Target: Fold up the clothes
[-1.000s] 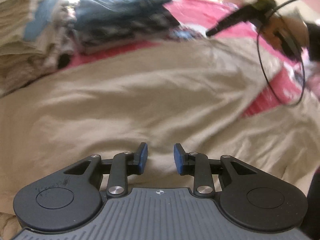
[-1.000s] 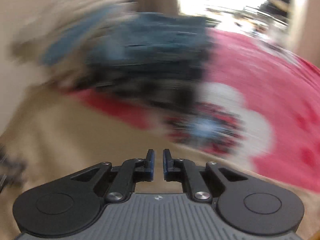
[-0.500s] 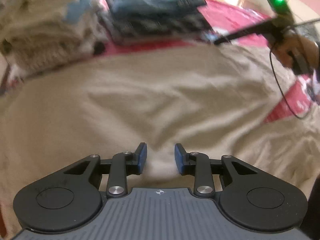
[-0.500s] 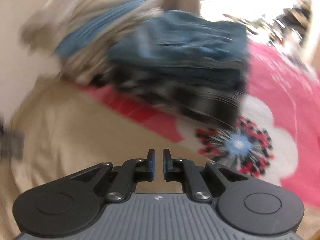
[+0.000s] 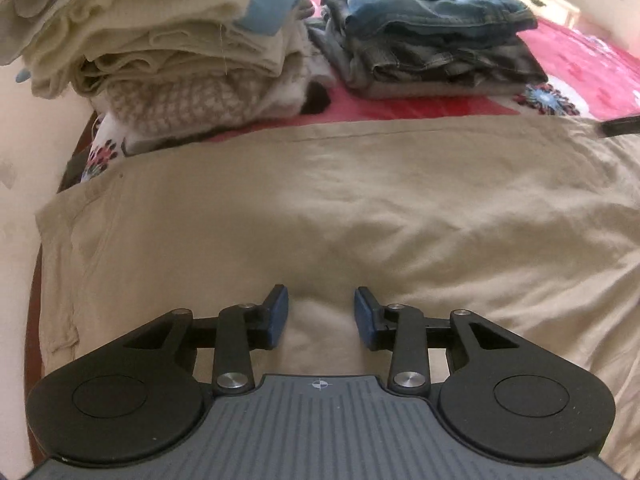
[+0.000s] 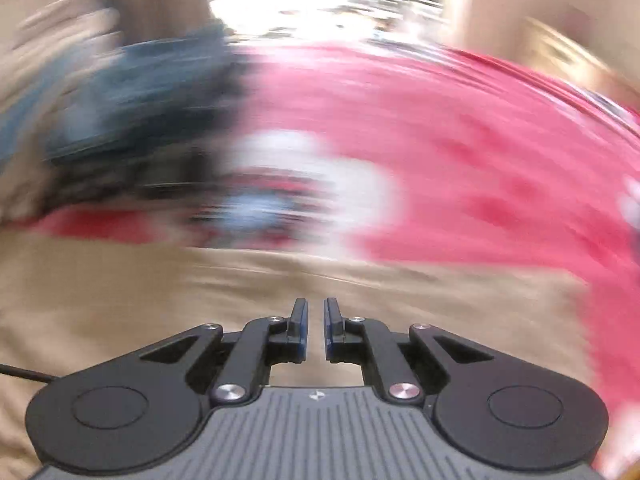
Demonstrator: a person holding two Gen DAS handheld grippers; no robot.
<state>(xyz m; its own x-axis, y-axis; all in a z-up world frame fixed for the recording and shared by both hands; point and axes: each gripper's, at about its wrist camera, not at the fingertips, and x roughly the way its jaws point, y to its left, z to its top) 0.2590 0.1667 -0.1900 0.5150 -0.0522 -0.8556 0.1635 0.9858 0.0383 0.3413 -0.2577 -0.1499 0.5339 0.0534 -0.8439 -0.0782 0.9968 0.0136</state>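
A wide beige garment (image 5: 320,208) lies spread flat over the red bedspread (image 5: 580,64). My left gripper (image 5: 321,304) hovers low over its near part. The jaws are opening, and only the cloth underneath shows in the gap. My right gripper (image 6: 316,312) is over the garment's far edge (image 6: 160,300), its jaws almost together with nothing between them. This view is heavily blurred by motion. In the left wrist view only a dark tip of the right gripper (image 5: 620,126) pokes in at the right edge.
Behind the garment a tall pile of folded cream and white clothes (image 5: 160,40) stands at the left, with a stack of folded jeans (image 5: 428,28) beside it. A pale dresser (image 5: 540,0) is at the far right. The bed's left edge (image 5: 36,280) is close.
The left wrist view has swung left, so the folded piles loom nearer and the right gripper has slid to the right edge. The left jaws have widened. The right wrist view has swept sideways into blur.
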